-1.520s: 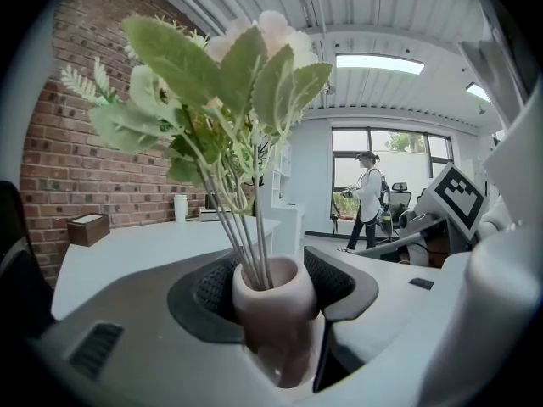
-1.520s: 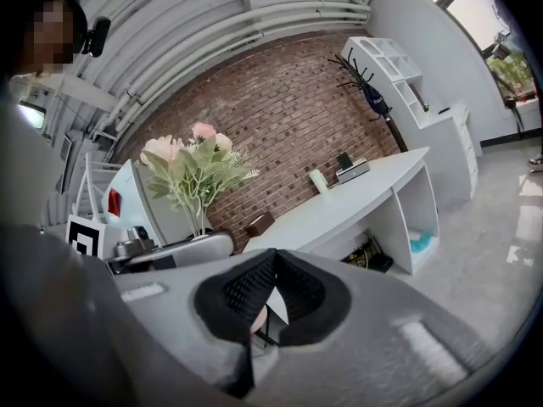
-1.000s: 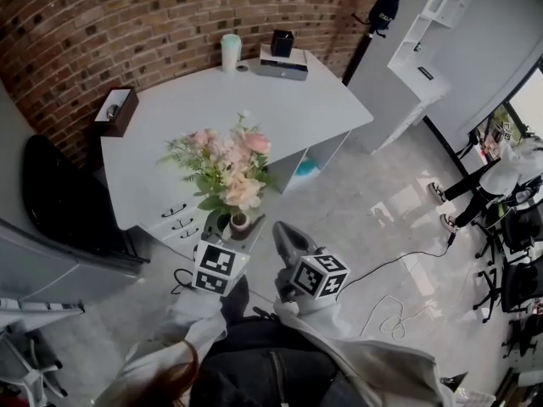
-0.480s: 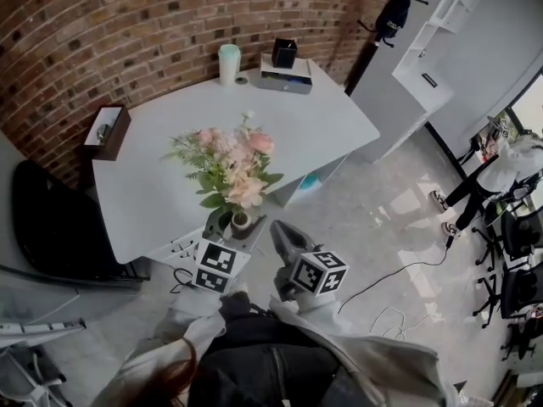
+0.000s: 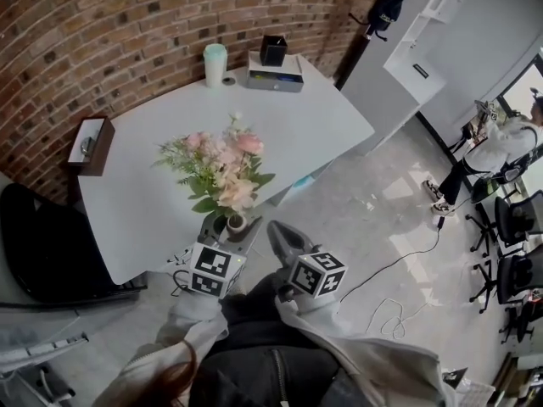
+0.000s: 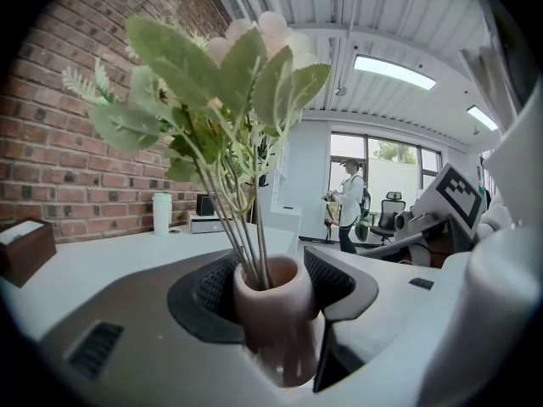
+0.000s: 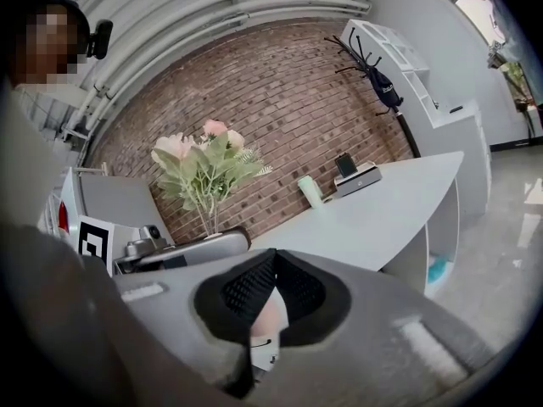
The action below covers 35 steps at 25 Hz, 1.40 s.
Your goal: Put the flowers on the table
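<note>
A bunch of pink and cream flowers point(image 5: 222, 166) with green leaves stands upright in a small pink vase point(image 5: 237, 222). My left gripper point(image 5: 232, 225) is shut on the vase, whose body sits between the black pads point(image 6: 212, 291) in the left gripper view. The vase point(image 6: 271, 299) hangs at the near edge of the white table point(image 5: 280, 125). My right gripper point(image 5: 280, 231) is beside it on the right, shut with nothing in it. In the right gripper view its tips point(image 7: 271, 257) meet, and the flowers point(image 7: 204, 168) rise over the left gripper point(image 7: 182, 248).
At the table's far end stand a mint cup point(image 5: 215, 64) and a black box point(image 5: 273, 49) on a grey device point(image 5: 275, 76). A brown tissue box point(image 5: 87, 134) is at its left end. A black chair point(image 5: 34, 244), white shelves point(image 5: 416, 49), a floor cable point(image 5: 399, 312) and a person point(image 5: 501, 147) surround it.
The table has come nearer and lies more to the left in the head view. Both grippers have kept their places in the frame, the left still closed on the vase.
</note>
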Tool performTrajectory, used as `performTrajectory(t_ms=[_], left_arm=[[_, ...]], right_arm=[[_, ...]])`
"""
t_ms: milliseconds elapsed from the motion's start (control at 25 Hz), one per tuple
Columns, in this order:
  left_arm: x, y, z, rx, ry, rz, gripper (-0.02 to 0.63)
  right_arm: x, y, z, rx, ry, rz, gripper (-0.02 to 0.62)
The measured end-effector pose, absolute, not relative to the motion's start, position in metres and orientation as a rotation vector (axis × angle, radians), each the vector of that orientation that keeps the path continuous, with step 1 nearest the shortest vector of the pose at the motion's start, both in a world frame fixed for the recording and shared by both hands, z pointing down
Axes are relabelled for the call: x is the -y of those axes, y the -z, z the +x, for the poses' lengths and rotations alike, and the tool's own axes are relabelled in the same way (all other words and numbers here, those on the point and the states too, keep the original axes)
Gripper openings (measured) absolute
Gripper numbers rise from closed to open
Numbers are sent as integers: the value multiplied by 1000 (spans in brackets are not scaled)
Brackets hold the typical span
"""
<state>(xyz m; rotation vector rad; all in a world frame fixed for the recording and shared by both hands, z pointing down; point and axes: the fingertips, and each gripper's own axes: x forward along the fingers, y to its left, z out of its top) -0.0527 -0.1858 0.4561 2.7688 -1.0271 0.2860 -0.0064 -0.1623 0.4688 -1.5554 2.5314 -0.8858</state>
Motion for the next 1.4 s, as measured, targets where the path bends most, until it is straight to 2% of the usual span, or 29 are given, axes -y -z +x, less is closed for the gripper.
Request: performTrajectory(t_ms=[280, 600, 1400], left_arm=[[187, -468, -43, 990, -323, 2751, 225], [241, -477, -37, 1094, -324, 2712, 225], [426, -484, 72, 1136, -378, 2694, 225]], right_arm=[[174, -479, 0, -2547, 918, -1567, 0], [216, -488, 16, -2564, 971, -1506, 0], [407, -488, 133, -2590, 948, -1474, 0]])
